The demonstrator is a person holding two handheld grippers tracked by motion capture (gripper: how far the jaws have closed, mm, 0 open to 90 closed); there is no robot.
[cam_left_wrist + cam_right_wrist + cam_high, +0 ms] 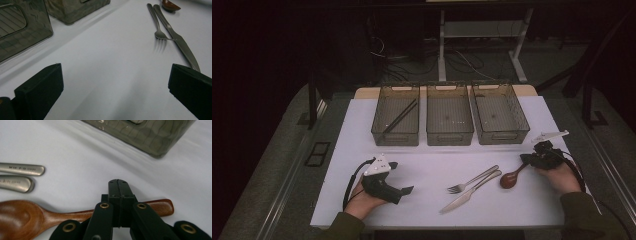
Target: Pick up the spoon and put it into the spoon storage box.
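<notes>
White tabletop (432, 170) carries three bins along its far edge. At the near right, the right gripper (118, 186) has its jaws pressed together over the wooden spoon's (27, 218) handle; whether they pinch it, I cannot tell. The left gripper (404, 190) rests near left, jaws wide apart, holding nothing.

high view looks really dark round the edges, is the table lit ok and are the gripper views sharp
High view: the white table is evenly lit, the floor around it nearly black; fork and knife are readable. Left gripper view: cutlery crisp, the near jaws soft, and the fork casts a faint shadow. Right gripper view: the wooden spoon shows a soft sheen, and the bin behind is blurred.
</notes>
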